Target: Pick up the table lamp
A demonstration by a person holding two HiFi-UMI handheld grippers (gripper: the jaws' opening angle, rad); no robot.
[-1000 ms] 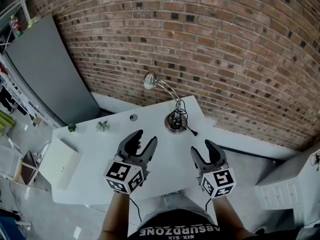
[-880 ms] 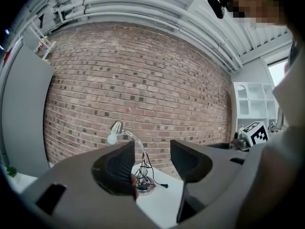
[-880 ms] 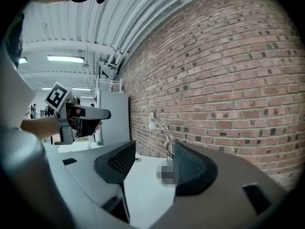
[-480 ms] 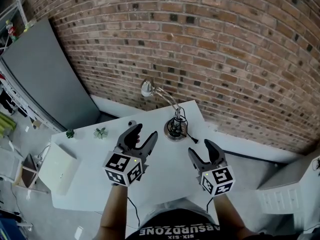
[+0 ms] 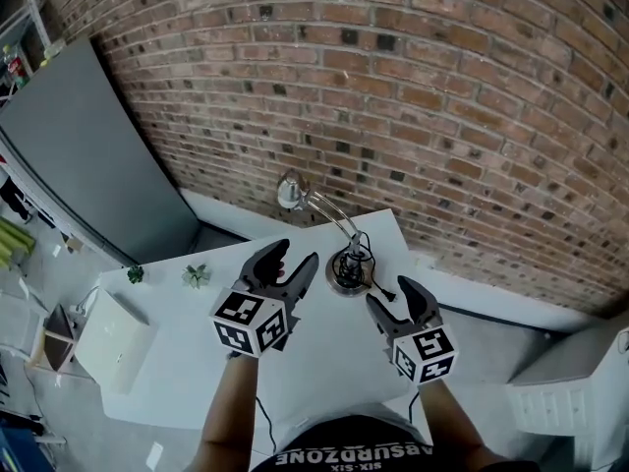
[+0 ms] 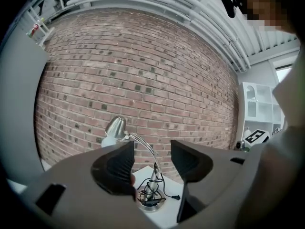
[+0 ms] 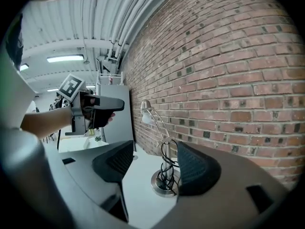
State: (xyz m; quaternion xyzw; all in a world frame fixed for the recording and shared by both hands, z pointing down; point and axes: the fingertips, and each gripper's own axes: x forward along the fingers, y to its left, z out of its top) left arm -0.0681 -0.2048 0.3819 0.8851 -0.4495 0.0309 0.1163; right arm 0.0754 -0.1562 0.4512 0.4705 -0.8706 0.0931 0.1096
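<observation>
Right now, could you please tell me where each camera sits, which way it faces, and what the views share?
Head view: on the person's head, facing steeply down at the white table; both forearms, left gripper and right gripper show.
Left gripper view: on the left gripper, facing the brick wall along its open, empty jaws.
Right gripper view: on the right gripper, facing along the wall; its empty jaws are opening; the left gripper and left hand show.
Shared: all three see the table lamp, untouched.

Table lamp (image 5: 346,266) on table (image 5: 334,354), before wall (image 5: 442,116)
</observation>
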